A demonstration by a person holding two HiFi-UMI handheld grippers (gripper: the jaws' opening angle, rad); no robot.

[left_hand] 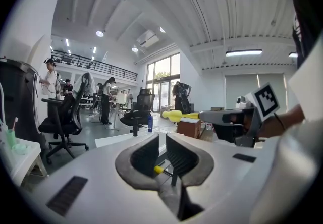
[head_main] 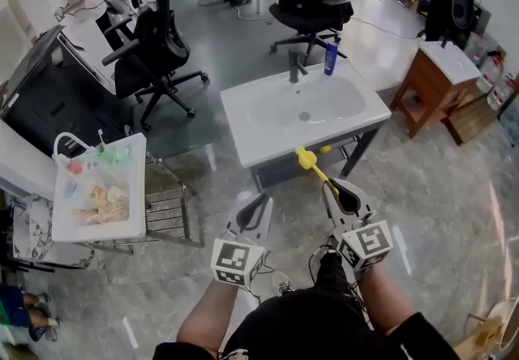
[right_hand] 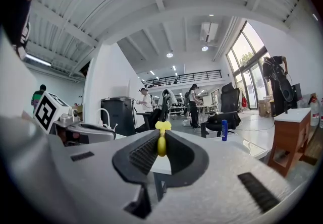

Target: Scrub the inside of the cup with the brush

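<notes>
We hold two grippers. The left gripper [head_main: 258, 206] has its jaws pressed almost together on nothing. The right gripper [head_main: 339, 188] clamps the one yellow brush [head_main: 306, 159] by its handle, head reaching to the near edge of the single white basin [head_main: 243, 123]. One faucet [head_main: 294, 66] and one blue bottle [head_main: 331, 58] stand at its far rim. One tray [head_main: 134, 212] sits to the left, and bare floor runs right to one wooden cabinet [head_main: 438, 79]

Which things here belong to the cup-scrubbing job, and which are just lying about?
Job: yellow brush, clamped in the right gripper; left gripper, shut and empty. No cup can be clearly made out.

Lying about: sink, blue bottle, tray of items too small to tell, office chair, wooden cabinet.
</notes>
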